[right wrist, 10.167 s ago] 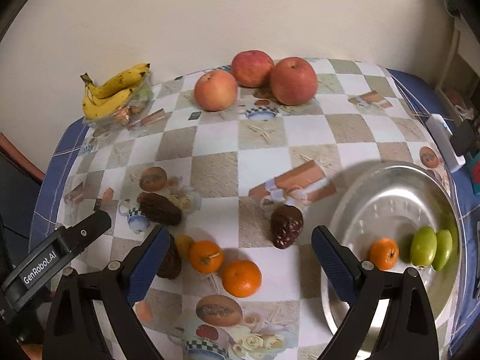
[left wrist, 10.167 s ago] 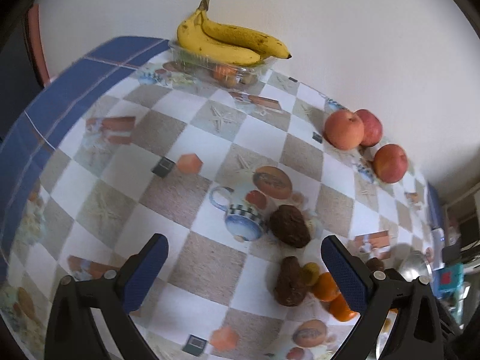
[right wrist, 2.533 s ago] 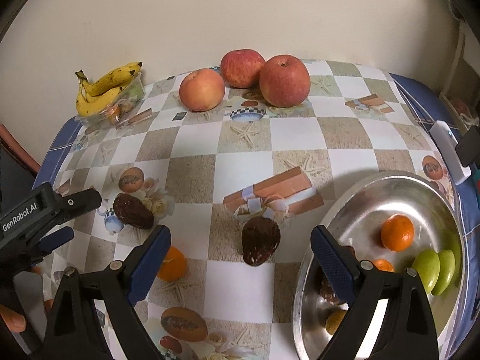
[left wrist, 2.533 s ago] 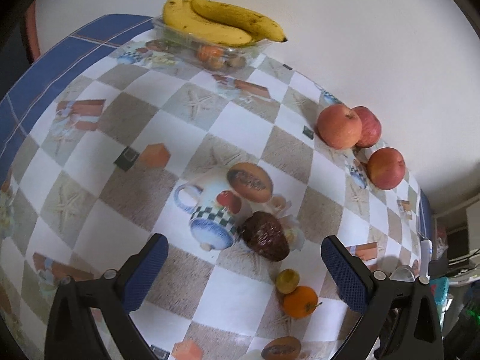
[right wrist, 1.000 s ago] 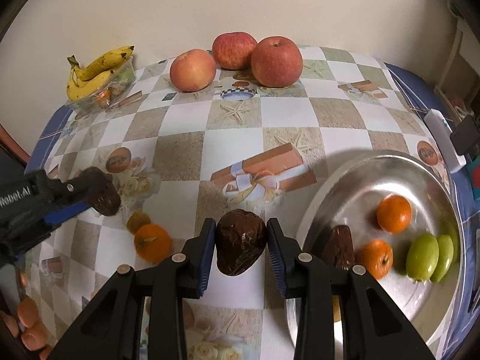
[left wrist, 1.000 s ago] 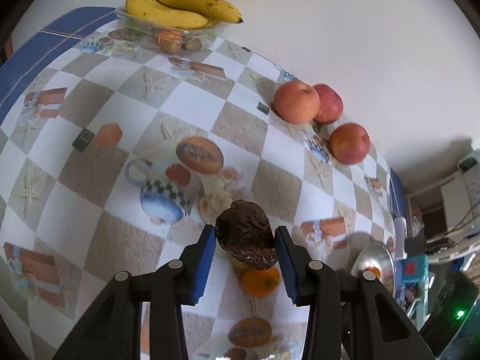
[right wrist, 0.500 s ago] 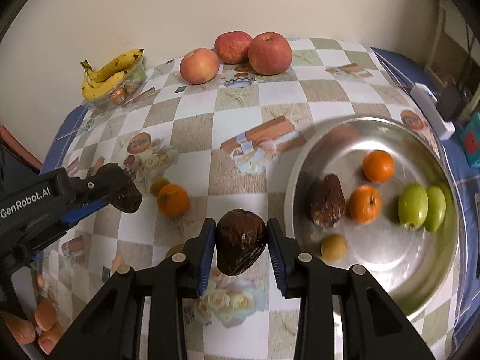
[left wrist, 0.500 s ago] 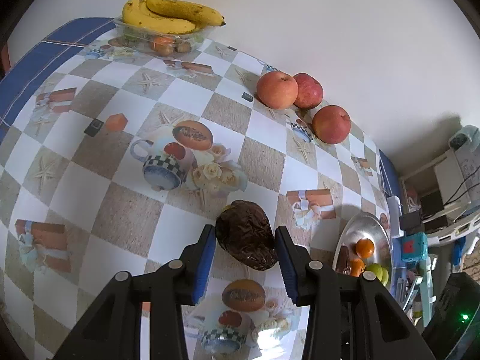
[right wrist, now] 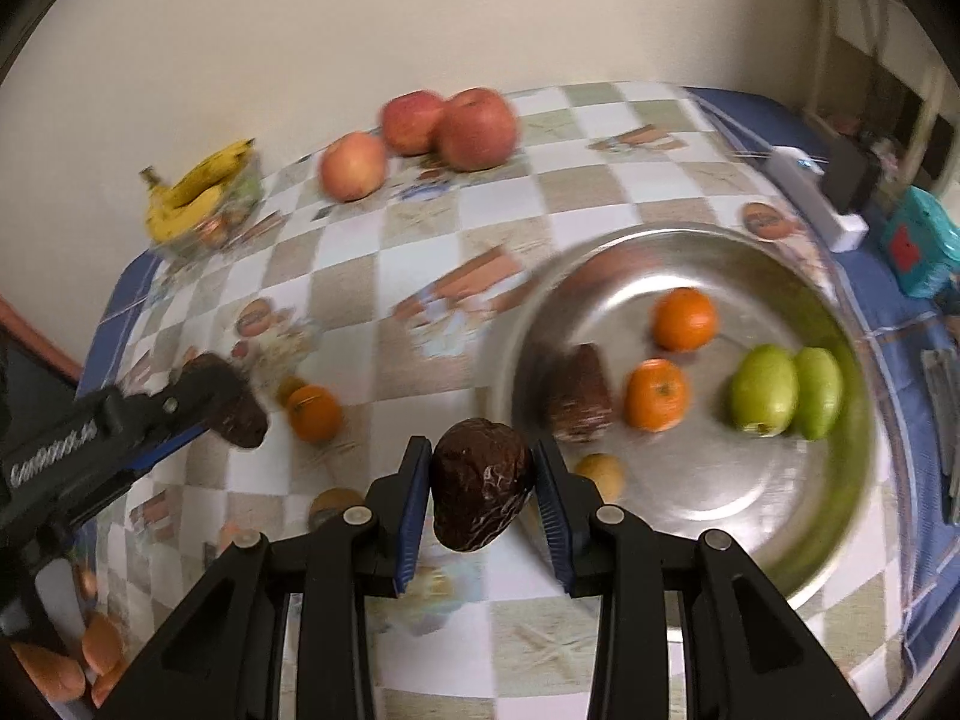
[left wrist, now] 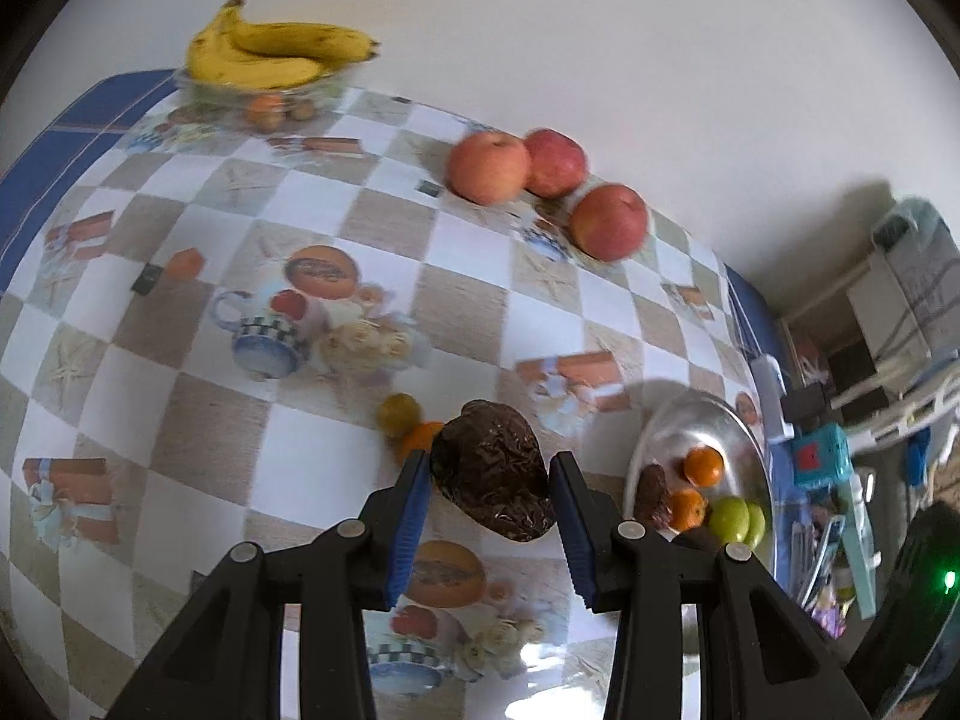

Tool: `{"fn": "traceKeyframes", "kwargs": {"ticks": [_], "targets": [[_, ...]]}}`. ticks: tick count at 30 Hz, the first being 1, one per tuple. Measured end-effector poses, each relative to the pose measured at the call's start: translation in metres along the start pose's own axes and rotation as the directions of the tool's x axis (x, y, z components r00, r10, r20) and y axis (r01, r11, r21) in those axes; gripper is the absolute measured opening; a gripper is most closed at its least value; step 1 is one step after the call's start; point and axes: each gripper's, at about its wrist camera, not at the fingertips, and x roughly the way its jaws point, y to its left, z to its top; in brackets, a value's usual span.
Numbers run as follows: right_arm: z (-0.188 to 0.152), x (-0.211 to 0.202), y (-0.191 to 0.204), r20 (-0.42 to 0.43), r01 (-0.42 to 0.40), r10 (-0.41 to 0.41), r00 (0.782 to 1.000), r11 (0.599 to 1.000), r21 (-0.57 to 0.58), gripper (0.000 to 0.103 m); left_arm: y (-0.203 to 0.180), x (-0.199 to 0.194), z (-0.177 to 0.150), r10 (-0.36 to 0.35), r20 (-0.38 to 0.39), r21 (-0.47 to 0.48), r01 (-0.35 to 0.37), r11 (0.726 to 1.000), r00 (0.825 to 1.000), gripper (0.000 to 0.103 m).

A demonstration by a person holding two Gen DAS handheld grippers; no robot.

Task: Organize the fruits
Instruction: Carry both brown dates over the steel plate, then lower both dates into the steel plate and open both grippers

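Observation:
My left gripper (left wrist: 489, 483) is shut on a dark brown wrinkled fruit (left wrist: 492, 477), held above the checkered table; it also shows in the right wrist view (right wrist: 231, 399). My right gripper (right wrist: 483, 483) is shut on a second dark brown wrinkled fruit (right wrist: 480, 480), just left of the silver bowl (right wrist: 780, 564). The bowl holds two oranges (right wrist: 684, 318), two green fruits (right wrist: 765, 390), a brown fruit (right wrist: 579, 393) and a small yellow fruit (right wrist: 600, 474). An orange (right wrist: 313, 412) and a small yellow fruit (left wrist: 397, 414) lie on the table.
Three apples (left wrist: 489, 168) sit by the back wall. Bananas (left wrist: 276, 54) rest on a clear tray at the back left. A teal box (right wrist: 921, 249) and a white device (right wrist: 810, 195) lie right of the bowl. The table's blue edge (left wrist: 54, 150) runs along the left.
Both grippers have moved right toward the bowl, each still holding its brown fruit. The right gripper is now at the bowl's left rim.

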Motion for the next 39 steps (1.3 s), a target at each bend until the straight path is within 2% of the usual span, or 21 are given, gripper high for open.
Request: {"fn": "traceKeyframes", "kwargs": {"ticks": [8,11,18,30,39], "targets": [[0.008,-0.013,-0.065,0.019,0.108,-0.113,0.993,0.980,0.170,0.036,-0.052,0.017,-0.021,-0.061,-0.071,0.126,0.070,0.990,0.996,0.043],[0.007,-0.018,-0.083,0.022,0.133,-0.141,0.990,0.967,0.217,0.036,-0.075,0.027,-0.033,-0.097,-0.120,0.172,0.117,0.978,0.988,0.043],[0.004,-0.024,-0.104,0.020,0.160,-0.171,0.985,0.952,0.261,0.036,-0.121,0.049,-0.066,-0.105,-0.194,0.301,0.161,0.940,0.975,0.043],[-0.004,-0.007,-0.117,-0.033,0.173,-0.170,0.985,0.945,0.278,0.037,-0.137,0.071,-0.091,-0.090,-0.219,0.347,0.163,0.924,0.972,0.043],[-0.011,0.015,-0.122,-0.099,0.182,-0.160,0.982,0.940,0.287,0.037,-0.135,0.085,-0.094,-0.057,-0.236,0.347,0.139,0.927,0.970,0.043]]}}
